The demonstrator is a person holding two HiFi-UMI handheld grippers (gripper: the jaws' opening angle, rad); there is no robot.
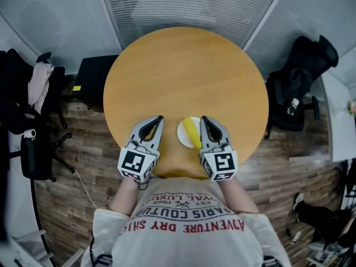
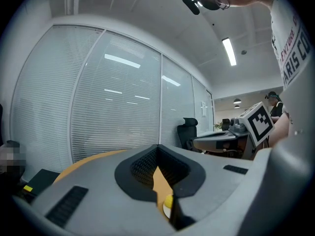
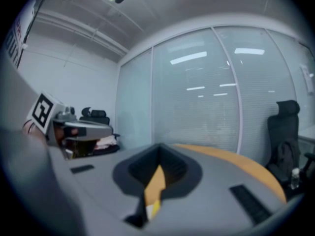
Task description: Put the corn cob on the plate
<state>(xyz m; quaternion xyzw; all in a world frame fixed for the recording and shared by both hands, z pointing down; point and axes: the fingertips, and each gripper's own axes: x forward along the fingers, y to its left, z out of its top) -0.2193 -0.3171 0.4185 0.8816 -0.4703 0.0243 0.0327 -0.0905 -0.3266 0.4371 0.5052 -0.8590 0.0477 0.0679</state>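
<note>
Head view, left to right. At the far left an office chair draped with clothing stands on the wood floor, with a black cabinet just beside the left rim of the round table.

The left gripper reaches in over the near rim. It lies about level and its tips angle inward toward the table centre. The forearm behind it comes from below the frame. Its jaws are closed tip to tip and grip nothing.

Just to its right, near the front edge, sits the small white plate. The corn cob lies lengthwise across the plate, between the two grippers, and neither one holds it.

The right gripper mirrors the left, sloping slightly downward. It covers the right edge of the plate. Whether it touches the plate cannot be told. Its jaws are also fully closed and empty. In each gripper view a sliver of yellow cob shows through the gap behind the closed tips.

The far two-thirds of the tabletop is bare wood. Beyond the far rim runs a glass wall with blinds. Beside the right rim stands a black office chair, and a white desk lies at the far right.
</note>
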